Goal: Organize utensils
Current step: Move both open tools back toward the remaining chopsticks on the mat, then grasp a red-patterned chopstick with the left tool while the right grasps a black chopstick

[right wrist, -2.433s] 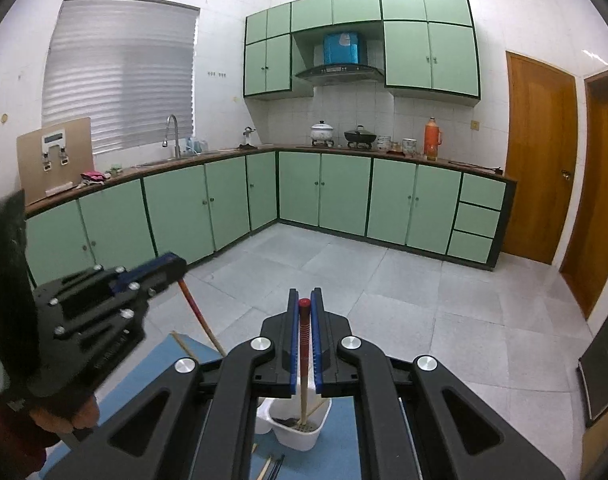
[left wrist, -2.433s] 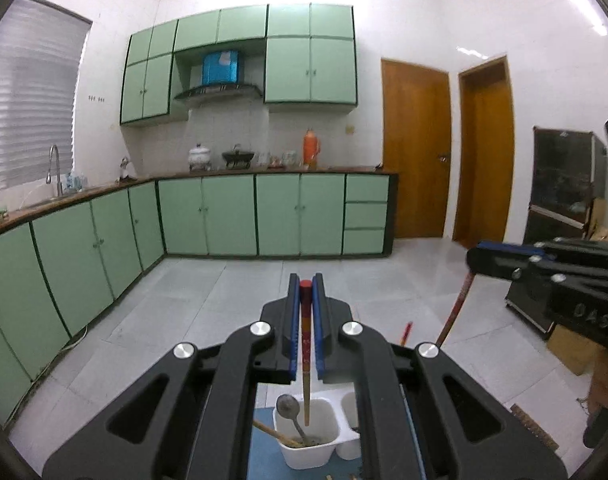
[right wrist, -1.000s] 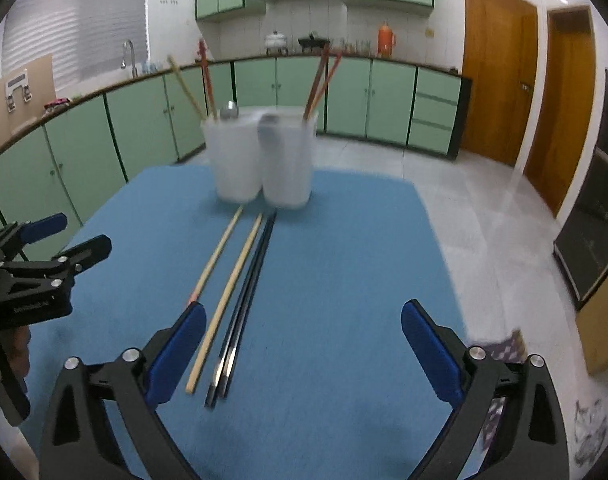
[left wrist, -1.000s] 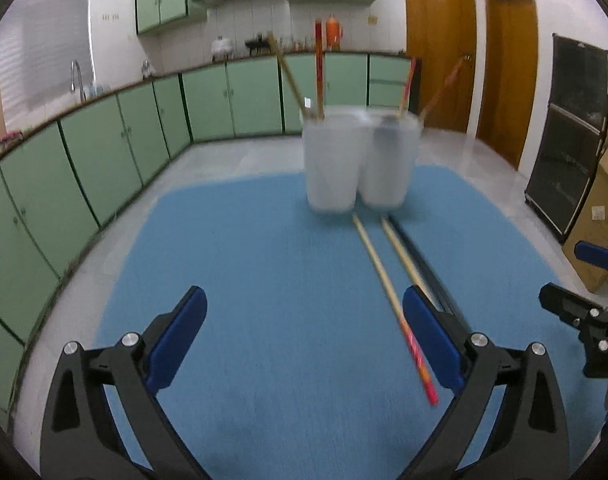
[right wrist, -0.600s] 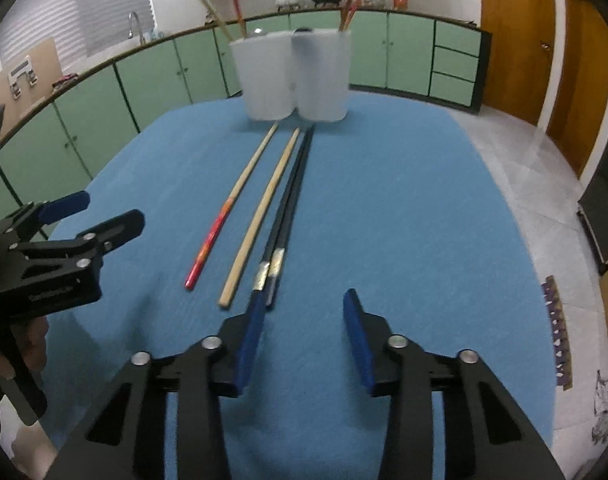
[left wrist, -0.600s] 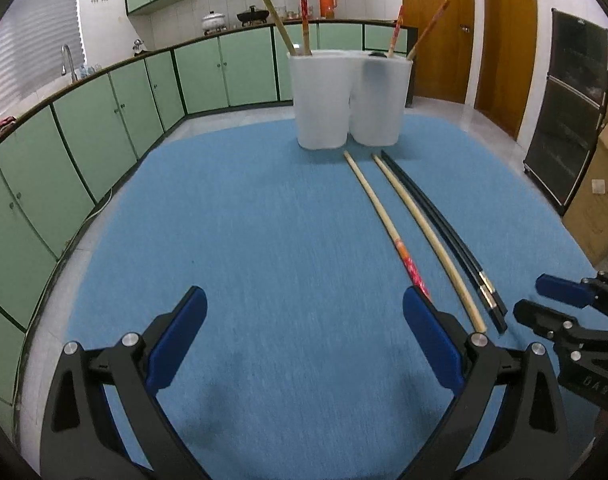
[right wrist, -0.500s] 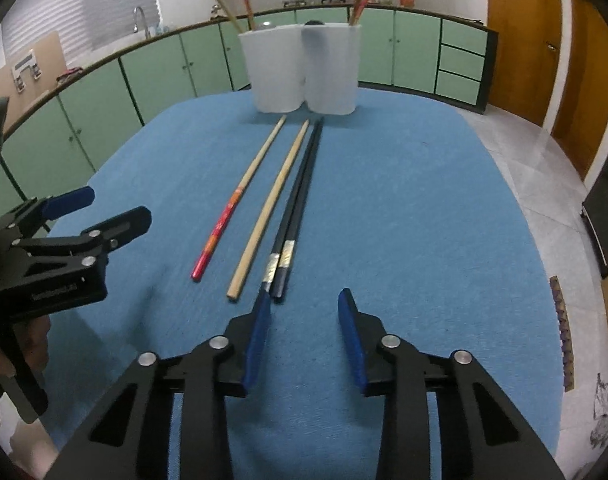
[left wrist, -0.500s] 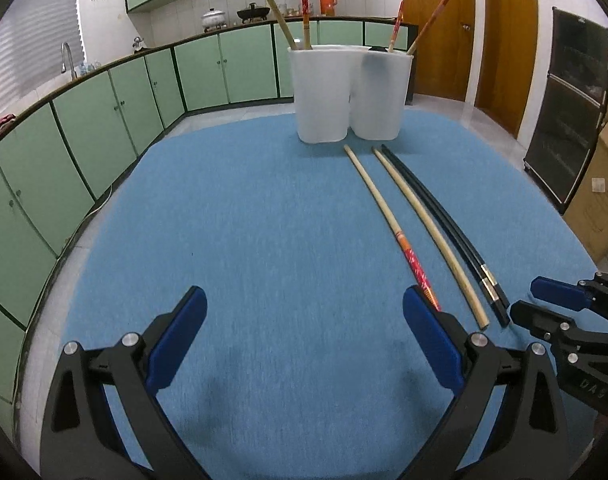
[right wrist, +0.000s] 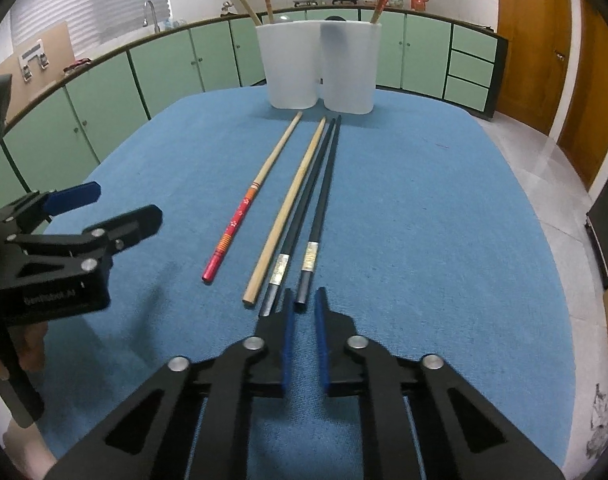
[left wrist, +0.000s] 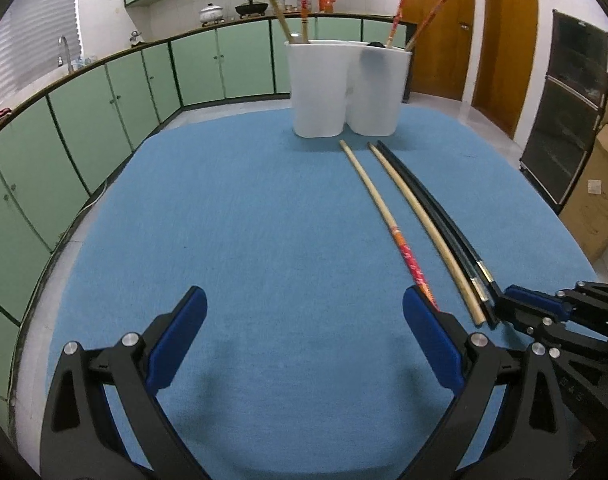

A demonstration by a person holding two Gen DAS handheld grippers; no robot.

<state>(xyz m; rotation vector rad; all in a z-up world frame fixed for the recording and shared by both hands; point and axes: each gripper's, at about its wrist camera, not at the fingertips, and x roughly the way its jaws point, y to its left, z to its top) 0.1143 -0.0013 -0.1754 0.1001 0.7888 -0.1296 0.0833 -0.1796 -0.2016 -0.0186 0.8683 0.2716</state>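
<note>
While the left gripper (left wrist: 304,344) hovers over bare blue cloth with its fingers (left wrist: 176,340) spread wide and nothing between them, the right gripper (right wrist: 302,312) sits low at the near ends of the loose chopsticks, its fingers (right wrist: 286,344) narrowed to a slim gap that holds nothing. Four chopsticks lie side by side on the blue table (right wrist: 423,200), pointing toward the holder. From the left they are a red-patterned chopstick (right wrist: 251,196), a plain wooden chopstick (right wrist: 290,204) and two black chopsticks (right wrist: 317,200) that lie close together. The rightmost black one ends just ahead of the right gripper's gap, not yet between the fingers. At the far end of the table stands a white twin-cup utensil holder (right wrist: 317,68), just beyond the tips of the loose chopsticks. Its left cup holds a wooden stick and a red-patterned chopstick, its right cup two reddish chopsticks leaning right.
</note>
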